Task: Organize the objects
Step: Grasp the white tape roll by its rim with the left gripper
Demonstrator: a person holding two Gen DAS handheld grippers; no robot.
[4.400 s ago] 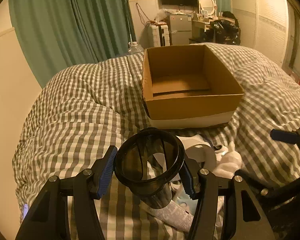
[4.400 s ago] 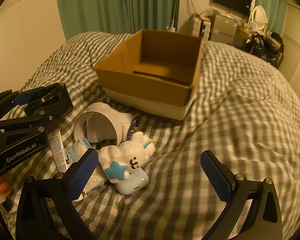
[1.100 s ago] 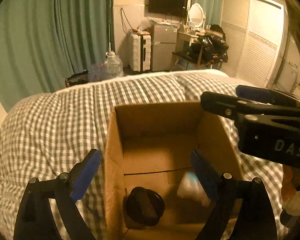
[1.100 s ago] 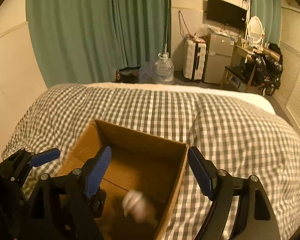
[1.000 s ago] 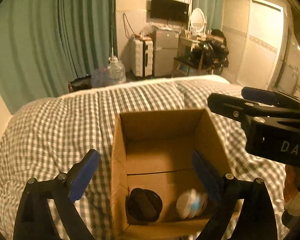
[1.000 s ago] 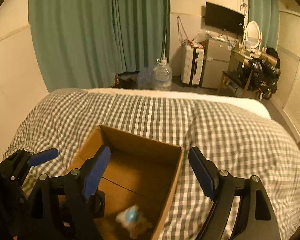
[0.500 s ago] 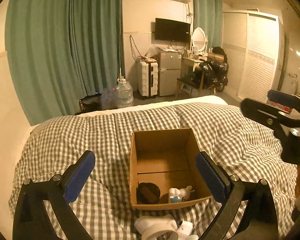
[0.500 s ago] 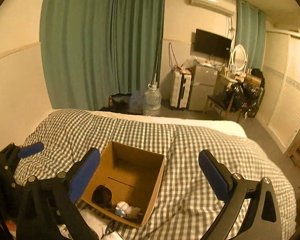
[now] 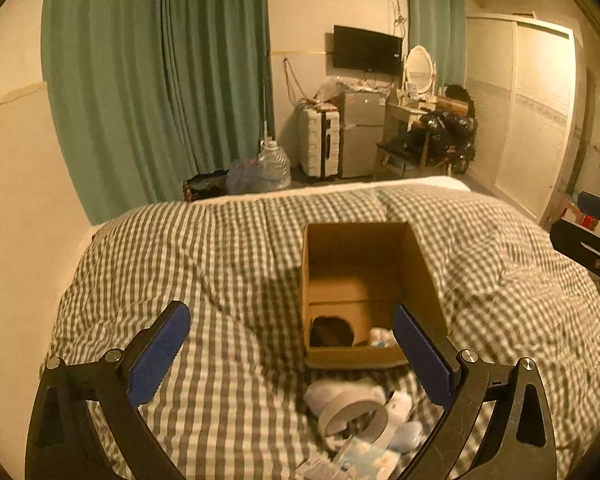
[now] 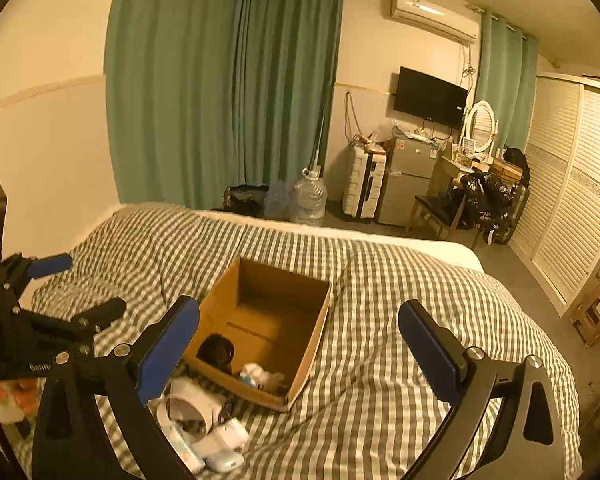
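An open cardboard box [image 9: 422, 276] [image 10: 314, 350] sits on the checkered bed. Inside it lie a dark cup [image 9: 330, 331] [image 10: 217, 350] and a white plush toy [image 9: 380, 337] [image 10: 256, 374]. In front of the box lie a white mug on its side [image 9: 350, 410] [image 10: 192, 404], a white earbud case [image 10: 226, 458] and flat packets [image 9: 364, 460]. My left gripper [image 9: 292, 356] is open and empty, high above the bed. My right gripper [image 10: 300, 344] is open and empty, also held high.
The checkered duvet [image 9: 220, 264] covers the whole bed. The other gripper shows at the right edge of the left wrist view [image 9: 592, 240] and at the left of the right wrist view [image 10: 40, 320]. A wall and green curtains [image 10: 220, 80] stand behind.
Both grippers have pulled back and up from the box, staying open. The plush toy, dropped a second ago, now rests in the box beside the dark cup.
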